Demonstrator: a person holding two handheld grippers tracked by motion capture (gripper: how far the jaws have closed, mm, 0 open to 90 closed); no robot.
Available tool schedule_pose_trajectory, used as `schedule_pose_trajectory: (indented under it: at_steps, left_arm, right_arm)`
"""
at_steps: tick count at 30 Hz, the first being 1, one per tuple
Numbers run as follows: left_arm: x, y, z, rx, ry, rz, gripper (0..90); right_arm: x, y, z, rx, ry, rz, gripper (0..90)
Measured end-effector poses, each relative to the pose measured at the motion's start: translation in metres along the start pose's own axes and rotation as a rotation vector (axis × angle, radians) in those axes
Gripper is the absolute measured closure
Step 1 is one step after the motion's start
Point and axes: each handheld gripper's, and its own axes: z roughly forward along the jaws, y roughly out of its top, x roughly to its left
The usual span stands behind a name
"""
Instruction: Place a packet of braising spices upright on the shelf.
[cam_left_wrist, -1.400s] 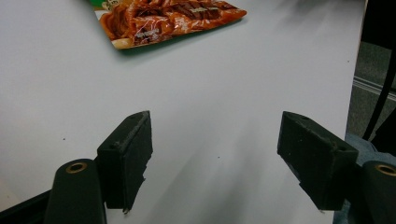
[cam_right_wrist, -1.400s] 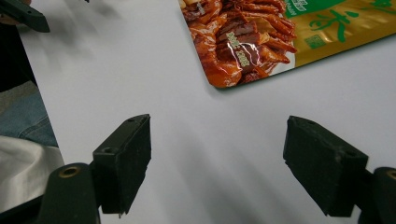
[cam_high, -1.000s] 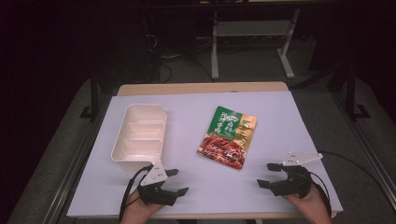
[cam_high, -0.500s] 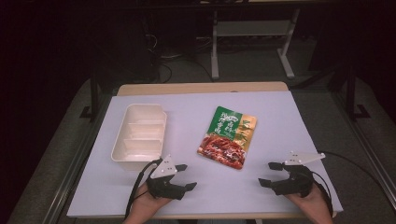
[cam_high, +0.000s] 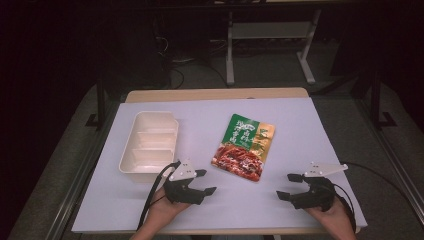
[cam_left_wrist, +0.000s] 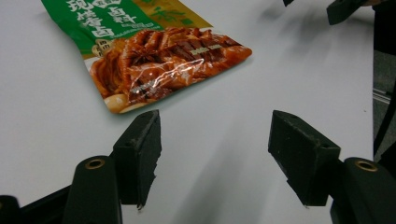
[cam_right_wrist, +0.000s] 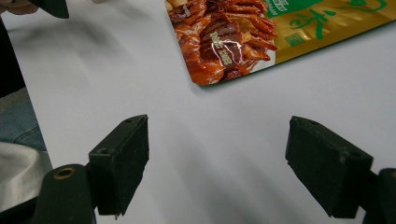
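Glossy green-and-gold printed food pouch (cam_high: 244, 148), flat on white worktop (cam_high: 300, 135) beside white compartmented plastic tray (cam_high: 150, 145); approach step judged; both tongs, left (cam_high: 205, 182) and right (cam_high: 289, 186), held spread, empty.

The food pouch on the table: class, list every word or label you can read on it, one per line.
Food pouch: large white Chinese characters on the green top; cut off and blurred, not reliably readable.
Green script on the gold panel: too stylised to read.
Small print: too blurred.
White tray: no text.

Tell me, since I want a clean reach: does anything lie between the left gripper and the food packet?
Nothing visible does. The left gripper is open, and only bare white table separates its fingers from the food packet. The white tray sits off to the side.
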Motion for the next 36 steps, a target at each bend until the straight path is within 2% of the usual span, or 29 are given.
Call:
schedule_pose_trajectory:
  at_steps: [3, 9, 12, 16, 20, 23, 24, 27, 28, 29, 31, 32, 33, 35, 36]
  left_arm:
    - [0.004, 0.004, 0.004, -0.004, 0.005, -0.010, 37.0]
    - [0.012, 0.015, 0.015, 0.005, 0.030, 0.004, 39.4]
    - [0.015, 0.024, 0.019, 0.003, 0.015, -0.003, 39.4]
    - [0.018, 0.035, 0.024, -0.001, 0.031, 0.015, 41.0]
    - [0.024, 0.041, 0.034, 0.022, 0.047, 0.006, 42.2]
    - [0.030, 0.041, 0.043, 0.029, 0.045, -0.023, 46.6]
    - [0.033, 0.041, 0.050, 0.046, 0.059, -0.027, 50.6]
    - [0.037, 0.041, 0.055, 0.059, 0.062, -0.030, 54.1]
    - [0.040, 0.041, 0.059, 0.069, 0.070, -0.037, 59.1]
    - [0.040, 0.041, 0.059, 0.069, 0.070, -0.037, 60.4]
    - [0.044, 0.041, 0.064, 0.093, 0.075, -0.037, 62.7]
    - [0.046, 0.041, 0.066, 0.105, 0.075, -0.039, 67.1]
    - [0.048, 0.041, 0.069, 0.104, 0.058, -0.059, 69.2]
    - [0.048, 0.041, 0.070, 0.105, 0.055, -0.059, 74.3]
    - [0.048, 0.040, 0.074, 0.119, 0.061, -0.048, 77.5]
  right_arm:
    - [-0.001, -0.001, -0.001, -0.002, -0.006, 0.007, 20.7]
    - [-0.003, -0.001, -0.001, -0.001, -0.009, 0.008, 20.7]
    - [-0.003, -0.002, -0.001, 0.002, -0.014, 0.004, 20.7]
    - [-0.003, -0.001, -0.001, 0.004, -0.018, 0.007, 20.7]
    - [-0.003, 0.000, -0.002, 0.004, -0.025, 0.000, 20.8]
    - [-0.005, 0.000, -0.001, 0.010, -0.030, 0.008, 21.0]
    - [-0.007, 0.000, 0.000, 0.011, -0.037, 0.012, 21.3]
    - [-0.008, 0.002, 0.000, 0.012, -0.043, 0.023, 21.6]
    - [-0.010, 0.004, 0.000, 0.008, -0.060, 0.027, 21.9]
    - [-0.011, 0.005, 0.000, 0.009, -0.062, 0.031, 22.1]
    - [-0.013, 0.007, 0.000, 0.005, -0.066, 0.036, 22.8]
    - [-0.017, 0.011, 0.000, -0.001, -0.070, 0.046, 26.8]
    - [-0.019, 0.013, 0.001, -0.006, -0.067, 0.050, 27.1]
    - [-0.021, 0.016, 0.001, -0.007, -0.071, 0.057, 26.9]
    - [-0.027, 0.022, 0.003, -0.008, -0.079, 0.076, 26.9]
